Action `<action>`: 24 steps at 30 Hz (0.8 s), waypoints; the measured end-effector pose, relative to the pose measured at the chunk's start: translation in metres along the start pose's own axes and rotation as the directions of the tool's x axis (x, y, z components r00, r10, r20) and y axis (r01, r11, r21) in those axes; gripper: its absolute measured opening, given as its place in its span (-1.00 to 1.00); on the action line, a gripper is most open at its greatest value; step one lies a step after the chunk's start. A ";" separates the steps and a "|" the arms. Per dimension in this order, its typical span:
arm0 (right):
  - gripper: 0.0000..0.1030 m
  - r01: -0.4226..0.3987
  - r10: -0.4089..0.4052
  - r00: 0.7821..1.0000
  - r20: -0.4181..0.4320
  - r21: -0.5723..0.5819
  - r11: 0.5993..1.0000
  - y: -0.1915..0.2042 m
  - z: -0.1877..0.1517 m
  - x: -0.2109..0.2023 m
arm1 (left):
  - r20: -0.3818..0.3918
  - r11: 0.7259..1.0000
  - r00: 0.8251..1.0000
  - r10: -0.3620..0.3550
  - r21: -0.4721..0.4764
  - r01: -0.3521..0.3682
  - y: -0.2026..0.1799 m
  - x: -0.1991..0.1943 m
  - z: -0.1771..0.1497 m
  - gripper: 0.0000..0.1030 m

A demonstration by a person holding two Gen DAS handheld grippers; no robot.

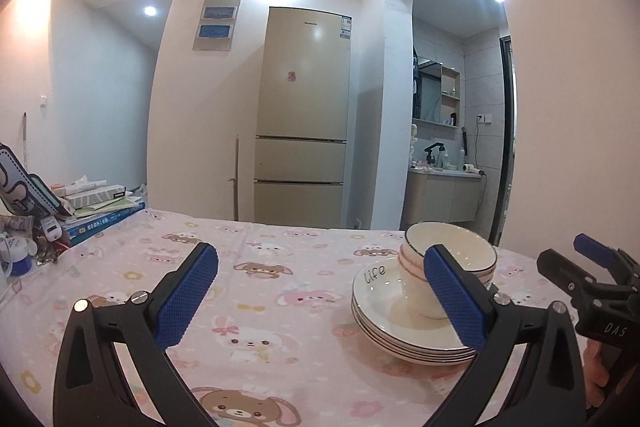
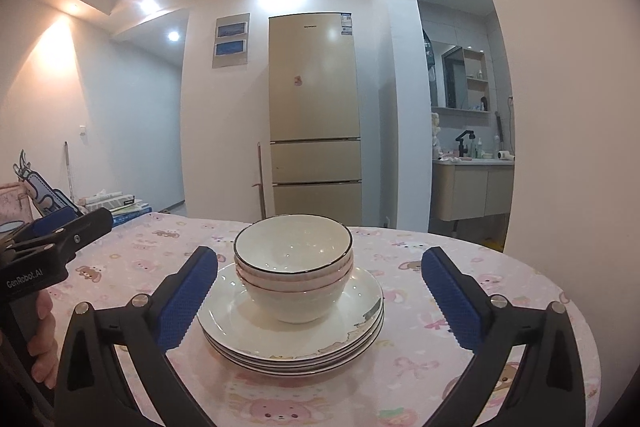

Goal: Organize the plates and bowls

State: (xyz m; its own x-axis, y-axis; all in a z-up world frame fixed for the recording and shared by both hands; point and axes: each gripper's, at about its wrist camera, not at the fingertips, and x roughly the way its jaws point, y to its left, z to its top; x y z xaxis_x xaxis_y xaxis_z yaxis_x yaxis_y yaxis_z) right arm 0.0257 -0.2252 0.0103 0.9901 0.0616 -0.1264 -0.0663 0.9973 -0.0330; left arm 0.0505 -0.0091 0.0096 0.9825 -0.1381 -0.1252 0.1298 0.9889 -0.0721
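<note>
- Blue pads of the right gripper [image 2: 319,297] fill the foreground, jaws spread as wide as they go, nothing pinched; the stack sits between and just beyond them, untouched.
- Bowls [image 2: 294,259], nested cream ones with dark rims, stand upright in the middle of the plates [image 2: 304,343].
- Plates are piled neatly, flat on the table [image 2: 500,275], whose pink cloth carries cartoon animals.
- Left gripper [image 1: 320,301] hangs just left of the pile, jaws also wide apart and empty; its right pad overlaps the bowls in the left wrist view, but contact can't be told.
- Each gripper shows at the edge of the other's view, a hand [image 2: 42,339] wrapped round the left handle.
- Books [image 1: 104,215] and clutter crowd the table's far left corner.
- Fridge [image 2: 314,115] stands against the wall behind, a washroom arch to its right.
</note>
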 end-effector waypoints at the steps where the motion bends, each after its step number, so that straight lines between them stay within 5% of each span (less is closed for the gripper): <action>1: 1.00 -0.001 0.001 1.000 -0.007 0.002 1.000 0.000 -0.001 0.001 | -0.007 1.000 1.000 -0.003 0.004 0.003 0.000 0.002 -0.002 0.99; 12: 1.00 0.078 -0.079 0.991 -0.106 -0.016 0.997 -0.002 -0.005 0.022 | -0.175 1.000 0.984 -0.017 0.009 0.019 -0.003 0.033 -0.015 0.99; 16: 1.00 0.141 -0.157 0.974 -0.162 -0.106 0.984 0.011 -0.010 0.034 | -0.176 0.998 0.984 -0.015 0.054 0.025 -0.013 0.033 -0.018 0.99; 24: 1.00 0.092 -0.112 0.976 -0.187 -0.110 0.990 0.014 -0.011 0.038 | -0.181 0.999 0.983 0.007 0.050 0.002 -0.010 0.035 -0.018 0.99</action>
State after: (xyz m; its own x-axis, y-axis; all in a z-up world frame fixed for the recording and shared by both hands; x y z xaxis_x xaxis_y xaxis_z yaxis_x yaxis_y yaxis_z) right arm 0.0607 -0.2094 -0.0057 0.9506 -0.0592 -0.3048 0.0123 0.9880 -0.1537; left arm 0.0810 -0.0244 -0.0117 0.9429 -0.1387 -0.3029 0.1383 0.9901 -0.0228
